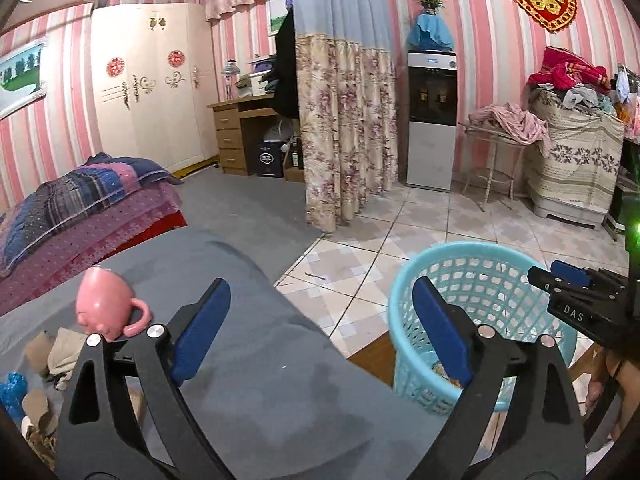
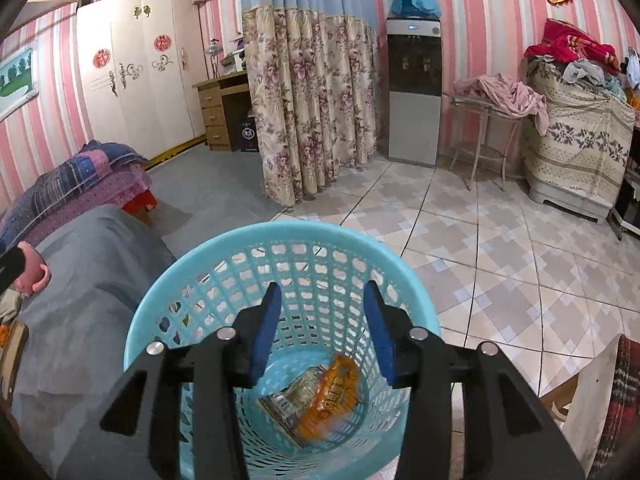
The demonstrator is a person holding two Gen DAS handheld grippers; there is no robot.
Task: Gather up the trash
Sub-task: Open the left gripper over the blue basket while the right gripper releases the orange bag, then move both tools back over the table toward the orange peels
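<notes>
A light blue plastic basket (image 2: 280,240) stands on the floor beside a grey-covered table (image 1: 260,380). An orange wrapper (image 2: 332,400) and a grey packet (image 2: 288,400) lie on the basket's bottom. My right gripper (image 2: 322,304) is open and empty, right above the basket's mouth. My left gripper (image 1: 322,300) is open and empty above the table's right edge. The basket shows in the left wrist view (image 1: 480,256), with the right gripper (image 1: 560,276) over its far side. Crumpled paper and cardboard trash (image 1: 44,364) lies at the table's left.
A pink cup (image 1: 106,304) stands upside down on the table near the trash; it also shows in the right wrist view (image 2: 32,268). A blue crumpled bag (image 1: 12,392) lies at the left edge. Tiled floor (image 2: 500,260) lies beyond the basket. A bed with quilts (image 1: 80,208) stands to the left.
</notes>
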